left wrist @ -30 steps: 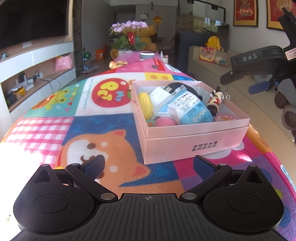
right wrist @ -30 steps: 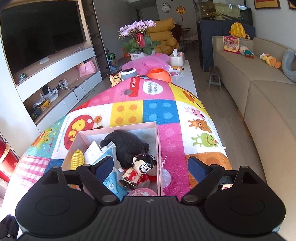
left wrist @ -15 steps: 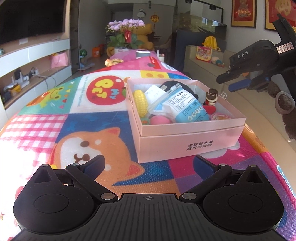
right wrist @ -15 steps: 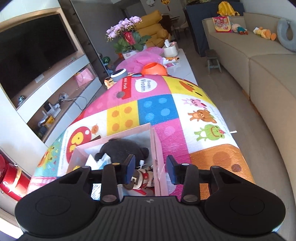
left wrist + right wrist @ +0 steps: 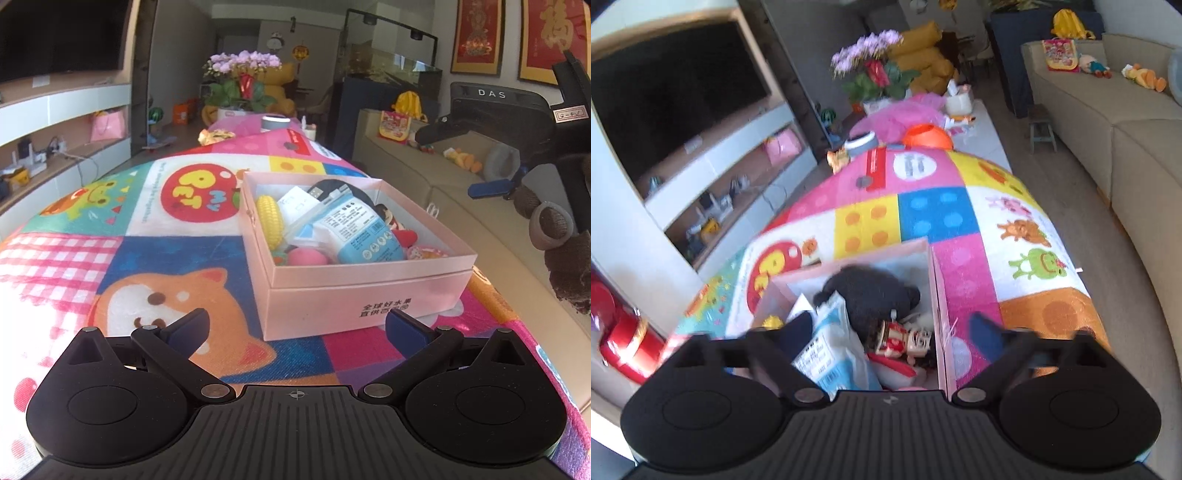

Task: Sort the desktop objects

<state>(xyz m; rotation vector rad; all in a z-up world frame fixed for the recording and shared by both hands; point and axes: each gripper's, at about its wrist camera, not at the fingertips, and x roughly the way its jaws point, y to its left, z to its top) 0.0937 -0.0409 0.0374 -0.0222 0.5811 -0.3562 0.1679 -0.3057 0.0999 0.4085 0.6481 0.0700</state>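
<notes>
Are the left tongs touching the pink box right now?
Apart. The left wrist view shows the open left tongs short of the pink box, with mat visible between fingertips and box wall.

this is a family living room: a big dark television [image 5: 672, 92] sits in a wall unit with open shelves [image 5: 731, 184], a long beige sofa [image 5: 1108, 122] carries soft toys, potted pink orchids [image 5: 240, 62] stand at the far end, red framed hangings [image 5: 476, 35] decorate the wall, and a cartoon-print cloth [image 5: 92, 229] covers the table.
</notes>
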